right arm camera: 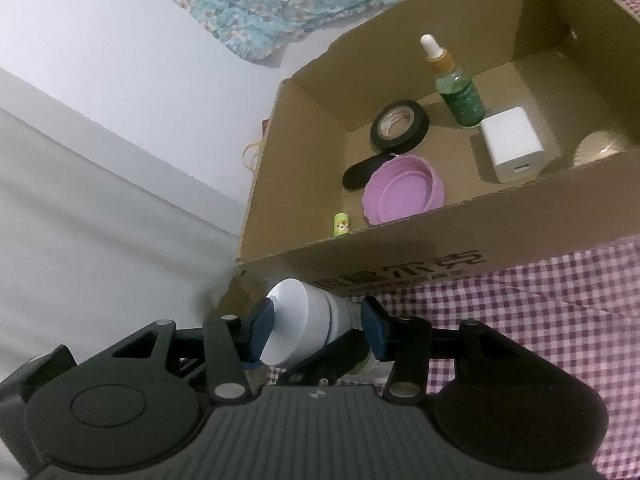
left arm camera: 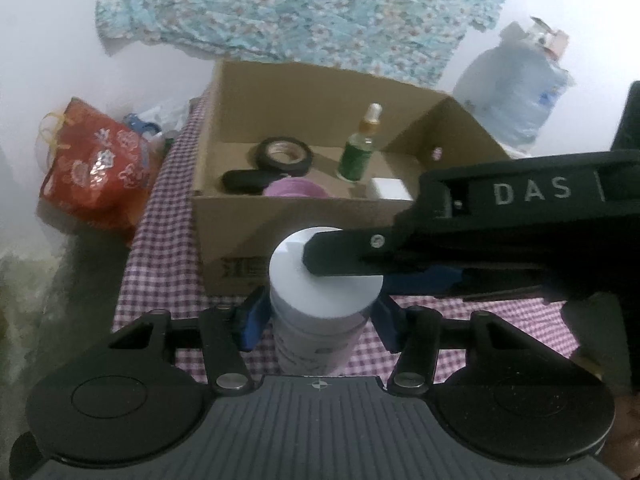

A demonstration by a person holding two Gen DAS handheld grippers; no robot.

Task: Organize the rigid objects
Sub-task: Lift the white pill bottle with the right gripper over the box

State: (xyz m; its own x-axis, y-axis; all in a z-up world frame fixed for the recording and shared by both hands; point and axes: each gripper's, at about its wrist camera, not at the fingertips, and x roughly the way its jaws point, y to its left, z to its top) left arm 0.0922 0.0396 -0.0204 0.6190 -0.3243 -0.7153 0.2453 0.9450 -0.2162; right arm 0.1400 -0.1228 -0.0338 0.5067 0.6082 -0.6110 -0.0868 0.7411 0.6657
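I have the open brown cardboard box (right arm camera: 460, 236) in front of me on the purple-and-white checked cloth (right arm camera: 560, 312). Inside it: a black roll of tape (right arm camera: 399, 124), a green glass dropper bottle (right arm camera: 456, 88) standing upright, a white cube-shaped charger (right arm camera: 512, 144), a shallow purple plastic lid (right arm camera: 402, 190) with a black oblong object (right arm camera: 362, 170) touching its edge, and a small green tube (right arm camera: 341, 224) against the near wall. Something round and pale sits in the right corner — too cut off to name.

The white-capped cylindrical jar (left arm camera: 324, 276) stands just in front of the box's near wall. My left gripper (left arm camera: 320, 316) is clamped on the jar's body below the cap; my right gripper (right arm camera: 316, 328) is closed on the white cap, its arm crossing the left view.

Beside the box lie a red patterned bag (left arm camera: 96, 168) and a clear plastic water jug (left arm camera: 516, 92); a floral blue fabric (left arm camera: 288, 8) hangs behind.
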